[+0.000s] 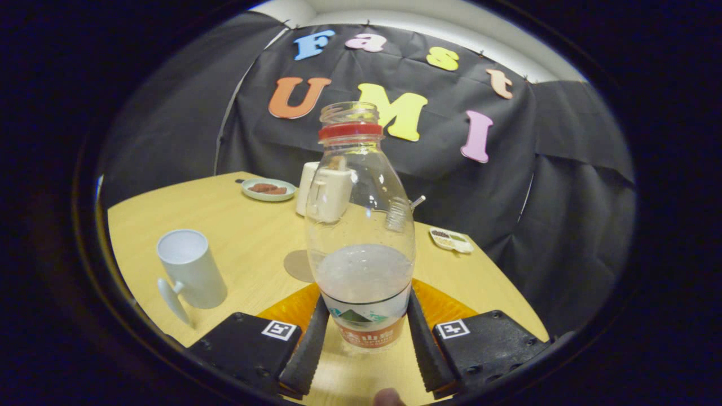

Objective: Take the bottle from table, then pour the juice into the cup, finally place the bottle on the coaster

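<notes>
Your tongs (365,332) are clamped on the bottle (361,237), both fingers pressing its lower sides above the bench (237,225). You seem to be at the carry-to-pour step: swing toward the cup (190,269), then tip gently; the neck is uncapped.

Even overhead light, strong fisheye bending, sharp focus

The coaster (298,265) was half hidden behind the bottle (361,237). A white block (327,194) near the desk's far edge was partly screened by the bottle. The dishes' (269,189) contents were too small to be told.
</notes>
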{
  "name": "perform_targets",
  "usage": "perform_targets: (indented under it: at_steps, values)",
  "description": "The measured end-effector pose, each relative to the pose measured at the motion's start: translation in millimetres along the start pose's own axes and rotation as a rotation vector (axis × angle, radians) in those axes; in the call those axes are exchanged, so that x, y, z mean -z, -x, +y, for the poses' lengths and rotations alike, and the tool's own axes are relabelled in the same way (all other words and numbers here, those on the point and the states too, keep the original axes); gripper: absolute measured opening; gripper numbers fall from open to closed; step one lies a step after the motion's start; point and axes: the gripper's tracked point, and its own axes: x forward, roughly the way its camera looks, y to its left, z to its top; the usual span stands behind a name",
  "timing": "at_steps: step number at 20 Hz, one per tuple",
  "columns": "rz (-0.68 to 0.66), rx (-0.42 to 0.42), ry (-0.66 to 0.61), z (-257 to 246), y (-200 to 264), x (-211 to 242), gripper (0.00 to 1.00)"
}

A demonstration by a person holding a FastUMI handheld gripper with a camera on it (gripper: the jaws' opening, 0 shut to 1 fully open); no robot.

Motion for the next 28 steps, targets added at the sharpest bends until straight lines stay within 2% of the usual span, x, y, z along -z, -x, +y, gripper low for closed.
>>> perform_targets:
  at_steps: [6, 12, 19, 28]
  values:
    - [-0.025, 0.097, 0.397, 6, -15, -14, 0.76]
    - [-0.042, 0.122, 0.717, 27, -23, -16, 0.75]
    - [-0.058, 0.171, 1.009, 32, -26, -23, 0.75]
    - [-0.101, 0.216, 1.217, 32, -17, -36, 0.75]
